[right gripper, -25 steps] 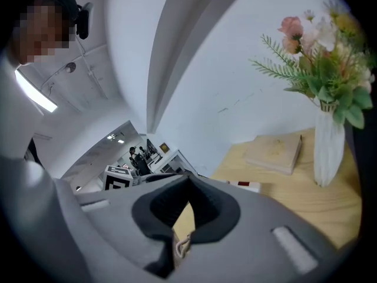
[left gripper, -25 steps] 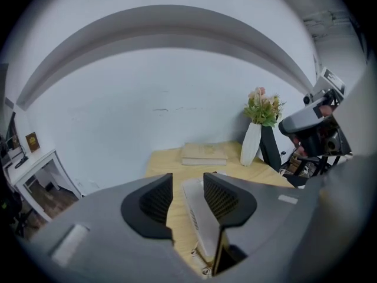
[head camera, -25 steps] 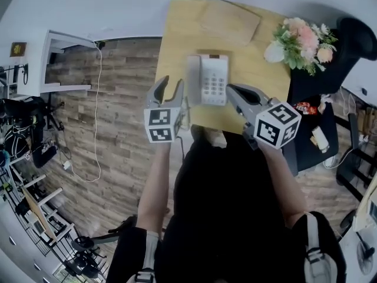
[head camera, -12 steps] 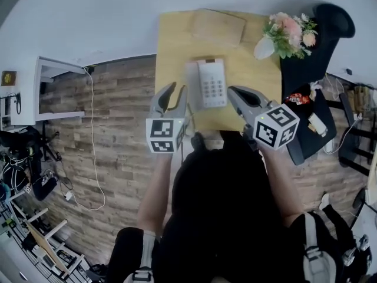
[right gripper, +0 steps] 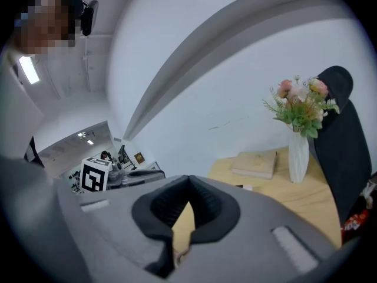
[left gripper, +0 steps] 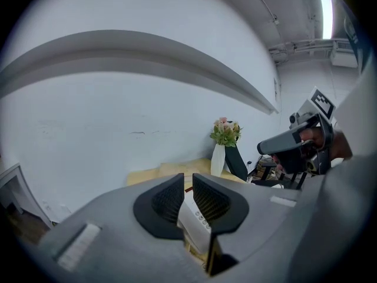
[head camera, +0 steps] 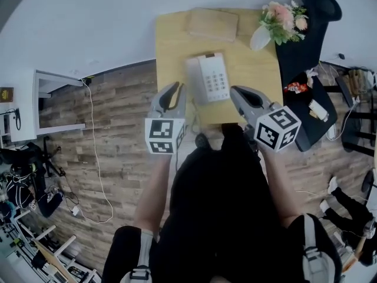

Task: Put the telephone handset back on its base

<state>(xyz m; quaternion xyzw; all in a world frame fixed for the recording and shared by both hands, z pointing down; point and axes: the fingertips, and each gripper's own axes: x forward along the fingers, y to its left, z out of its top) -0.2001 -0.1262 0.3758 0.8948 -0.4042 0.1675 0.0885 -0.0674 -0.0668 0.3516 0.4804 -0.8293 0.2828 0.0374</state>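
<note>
The white telephone (head camera: 213, 78) lies on the yellow wooden table (head camera: 174, 46), its grey handset (head camera: 192, 80) along the base's left side. Both grippers hang in the air at the table's near edge, short of the phone. My left gripper (head camera: 175, 88) is to the phone's left; its jaws are closing to a narrow gap with nothing between them. In the left gripper view (left gripper: 188, 184) the phone's keypad (left gripper: 199, 220) shows below the jaws. My right gripper (head camera: 234, 91) is to the phone's right, its fingertips touching and empty, as the right gripper view (right gripper: 188, 180) shows.
A tan book (head camera: 212, 23) lies at the table's far edge. A white vase of flowers (head camera: 275, 21) stands at the far right corner. A black chair (head camera: 309, 40) and clutter stand right of the table. A white wall is behind it, wood floor to the left.
The left gripper's jaws have narrowed from wide apart to a thin gap. The table and phone sit a little higher in the head view. The right gripper has barely moved.
</note>
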